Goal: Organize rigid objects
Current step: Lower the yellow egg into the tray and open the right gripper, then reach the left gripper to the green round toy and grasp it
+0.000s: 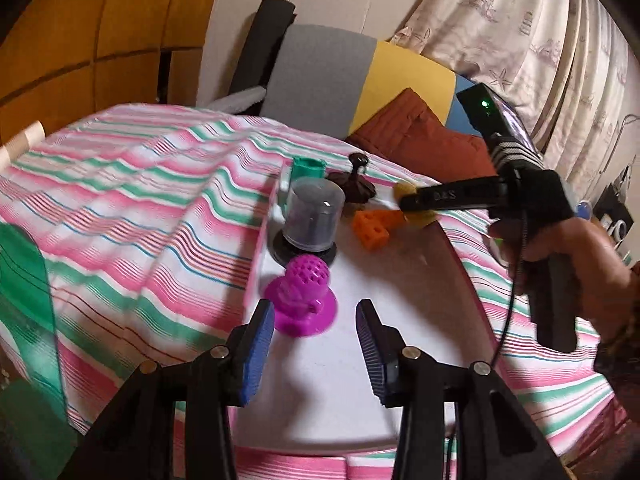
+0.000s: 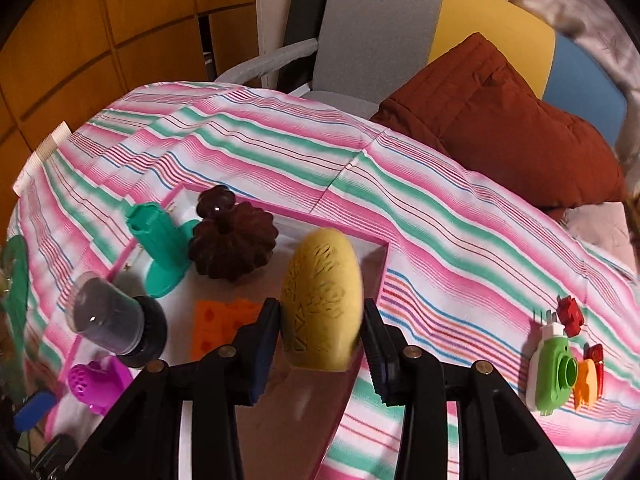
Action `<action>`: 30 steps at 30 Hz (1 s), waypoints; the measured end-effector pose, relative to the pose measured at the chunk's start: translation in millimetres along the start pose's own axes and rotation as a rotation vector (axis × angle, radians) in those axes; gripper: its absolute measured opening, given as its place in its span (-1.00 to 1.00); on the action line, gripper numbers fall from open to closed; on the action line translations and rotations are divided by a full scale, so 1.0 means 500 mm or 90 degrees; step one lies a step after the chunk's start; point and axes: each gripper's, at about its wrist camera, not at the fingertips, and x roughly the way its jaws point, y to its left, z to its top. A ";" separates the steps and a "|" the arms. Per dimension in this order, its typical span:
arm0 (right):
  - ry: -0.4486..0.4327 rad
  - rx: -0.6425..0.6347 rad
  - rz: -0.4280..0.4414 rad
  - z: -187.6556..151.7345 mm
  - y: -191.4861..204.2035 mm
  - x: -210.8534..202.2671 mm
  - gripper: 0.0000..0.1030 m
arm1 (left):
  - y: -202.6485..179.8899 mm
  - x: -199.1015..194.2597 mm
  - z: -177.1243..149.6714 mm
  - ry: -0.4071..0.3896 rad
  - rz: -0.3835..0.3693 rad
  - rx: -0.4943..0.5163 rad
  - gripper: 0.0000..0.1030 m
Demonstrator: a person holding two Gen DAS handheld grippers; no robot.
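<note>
Yellow egg-shaped carved object (image 2: 322, 300) sat clamped between the right gripper (image 2: 320, 340) fingers, over the far right corner of the pink-rimmed tray (image 2: 348, 236) on the striped bench cloth (image 2: 440, 220). Right wrist view alone showed a green toy camera (image 2: 554, 372) and small red pieces (image 2: 570, 314) lying on the cloth right of the tray. Left wrist view alone showed the person's hand (image 1: 568, 256) gripping the right tool's handle, tool reaching leftward across the tray. Left gripper (image 1: 316, 340) fingers stood apart, nothing between them, the magenta perforated piece (image 1: 304, 296) just ahead. Also in the tray: clear-domed black-based jar (image 1: 312, 216), orange block (image 1: 370, 228), dark brown fluted lid (image 2: 232, 246), teal stand (image 2: 160, 248).
</note>
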 end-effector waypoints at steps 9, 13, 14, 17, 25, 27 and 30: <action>-0.047 0.033 -0.010 -0.037 -0.029 -0.075 -0.02 | -0.051 -0.026 -0.017 -0.018 -0.086 0.039 -0.18; -0.059 0.054 -0.007 -0.080 -0.054 -0.113 0.08 | -0.084 -0.031 -0.024 -0.016 -0.110 0.068 -0.18; -0.060 0.058 -0.015 -0.096 -0.064 -0.122 0.08 | -0.094 -0.033 -0.027 -0.015 -0.114 0.077 -0.18; -0.056 0.065 -0.030 -0.136 -0.087 -0.134 0.09 | -0.121 -0.040 -0.036 -0.012 -0.128 0.101 -0.18; -0.005 0.097 -0.060 -0.255 -0.170 -0.131 0.12 | -0.189 -0.048 -0.067 0.013 -0.178 0.162 -0.18; 0.008 0.110 -0.070 -0.284 -0.197 -0.129 0.12 | -0.208 -0.048 -0.074 0.023 -0.193 0.174 -0.18; 0.024 0.131 -0.080 -0.322 -0.241 -0.132 0.12 | -0.237 -0.049 -0.084 0.033 -0.202 0.203 -0.18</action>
